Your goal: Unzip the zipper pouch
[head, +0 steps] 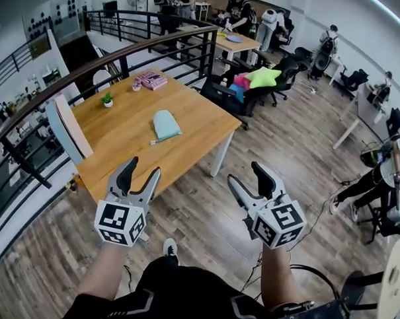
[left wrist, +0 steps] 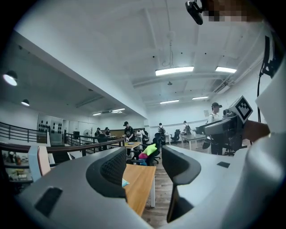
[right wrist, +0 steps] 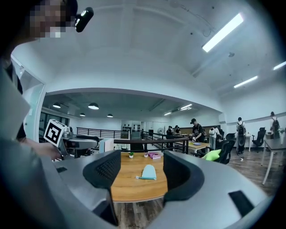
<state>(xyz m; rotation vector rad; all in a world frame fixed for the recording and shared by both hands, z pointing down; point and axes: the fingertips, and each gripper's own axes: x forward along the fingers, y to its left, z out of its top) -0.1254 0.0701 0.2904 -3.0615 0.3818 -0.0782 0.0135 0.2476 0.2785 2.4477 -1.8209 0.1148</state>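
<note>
Zipper pouch [head: 166,124]: pale teal, flat on the wooden table [head: 129,129], near the table's middle, upper centre-left of the head view. Untouched; looks closed, though the teeth are too small to read.

Long axis runs up the frame, away from the person, tipped slightly. Rounded end is the far one, squared end the near one. A small tab [head: 153,142] sticks out at the near left corner; probably the pull, not certain.

Both grippers hang in the lower frame, off the table's near edge, well apart from the pouch.
- Left gripper [head: 141,170]: jaws spread, nothing between them. In the left gripper view only a sliver of the pouch [left wrist: 124,182] shows past the left jaw's inner edge.
- Right gripper [head: 248,174]: jaws spread wide, empty. Its view frames the pouch [right wrist: 149,171] squarely in the gap, far ahead.

Pouch lies ahead of and above both sets of jaws in the frame. The left is nearer, almost straight below it. The right sits off to the lower right but aims straight at it.

Judgement: nothing started; both must reach forward over the table edge.
</note>
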